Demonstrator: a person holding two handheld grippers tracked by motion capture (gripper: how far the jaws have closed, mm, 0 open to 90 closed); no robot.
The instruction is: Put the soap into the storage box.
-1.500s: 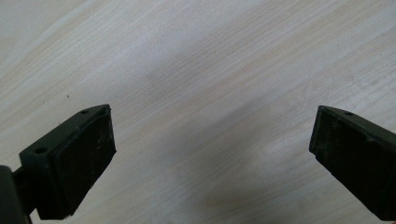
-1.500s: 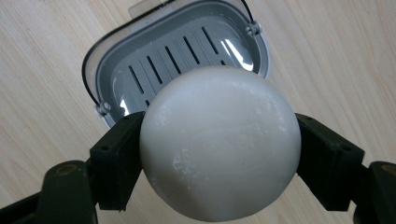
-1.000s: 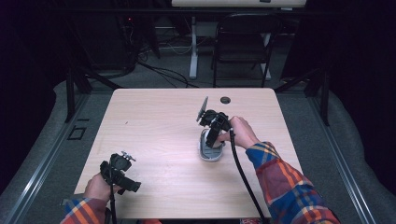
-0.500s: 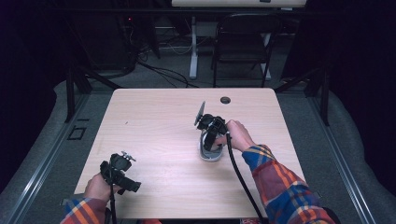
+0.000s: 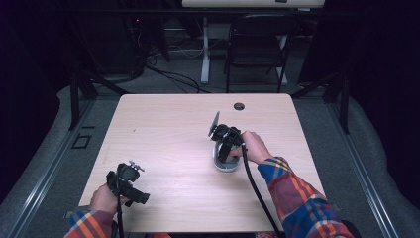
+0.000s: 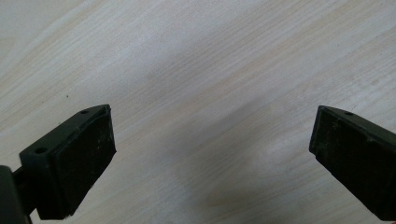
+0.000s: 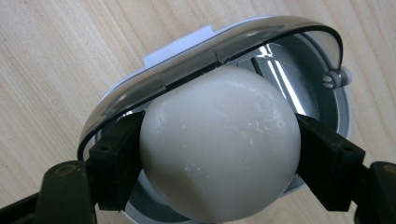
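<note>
On pale wooden table, egg slicer.

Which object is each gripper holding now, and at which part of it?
The right gripper holds a white peeled egg by its two opposite sides, over the open egg slicer. The left gripper holds nothing; its jaws are open.

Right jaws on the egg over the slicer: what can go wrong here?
1. The peeled egg is smooth and round, pinched at its sides by the right gripper; it may slip or get dented.
2. The egg slicer sits loose on the table, and the left gripper stands open away from it, so it may shift.
</note>
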